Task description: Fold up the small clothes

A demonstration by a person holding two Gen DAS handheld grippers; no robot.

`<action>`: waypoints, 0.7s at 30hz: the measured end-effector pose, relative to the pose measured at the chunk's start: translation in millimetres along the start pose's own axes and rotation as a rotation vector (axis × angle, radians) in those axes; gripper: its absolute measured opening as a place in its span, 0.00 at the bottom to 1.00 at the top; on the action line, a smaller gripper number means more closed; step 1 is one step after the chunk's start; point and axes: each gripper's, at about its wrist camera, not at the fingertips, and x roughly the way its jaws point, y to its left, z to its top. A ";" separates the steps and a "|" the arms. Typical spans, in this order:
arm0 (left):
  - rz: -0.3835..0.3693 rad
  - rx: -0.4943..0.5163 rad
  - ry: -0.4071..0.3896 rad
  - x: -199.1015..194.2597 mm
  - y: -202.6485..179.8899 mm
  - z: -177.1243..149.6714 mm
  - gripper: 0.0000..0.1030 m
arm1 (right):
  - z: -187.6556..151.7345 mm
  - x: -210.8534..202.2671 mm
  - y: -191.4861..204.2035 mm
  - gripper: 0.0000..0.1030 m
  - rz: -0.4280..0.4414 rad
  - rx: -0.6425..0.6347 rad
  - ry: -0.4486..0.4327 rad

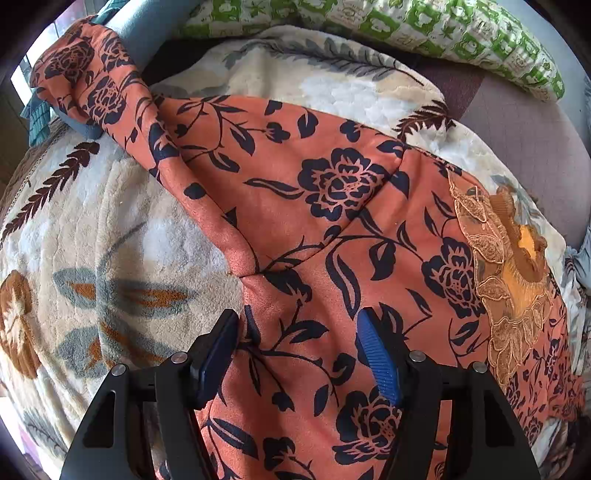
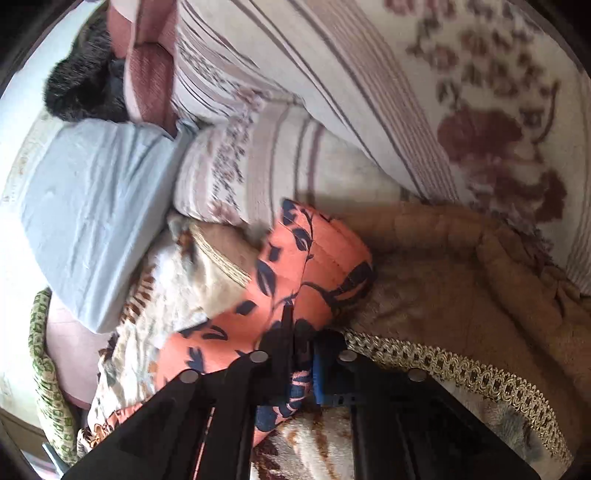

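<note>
Two grippers work one orange floral garment (image 1: 332, 206) spread on a cream floral blanket (image 1: 110, 240); the left gripper (image 1: 299, 336) has its jaws wide apart, straddling the cloth near its lower edge, its left finger just beside the garment's edge and nothing pinched; the right gripper (image 2: 301, 354) has its jaws pressed together on a fold of the same garment (image 2: 295, 266), though that view is blurred. Seen from the left wrist, the garment's long axis runs diagonally from a sleeve at upper left, draped over a blue cushion (image 1: 147, 33), down to the lace-trimmed neckline (image 1: 513, 280) at lower right
</note>
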 end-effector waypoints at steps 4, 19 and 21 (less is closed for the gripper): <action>0.096 0.045 0.003 16.0 -8.9 -3.2 0.67 | -9.7 21.8 -7.9 0.07 -0.143 -0.003 0.100; -0.094 0.136 0.007 -65.1 12.6 -32.9 0.63 | -119.1 -67.2 275.4 0.07 0.319 -0.511 0.048; -0.103 0.163 -0.010 -80.0 18.3 -40.1 0.63 | -157.9 -65.6 313.5 0.07 0.382 -0.550 0.097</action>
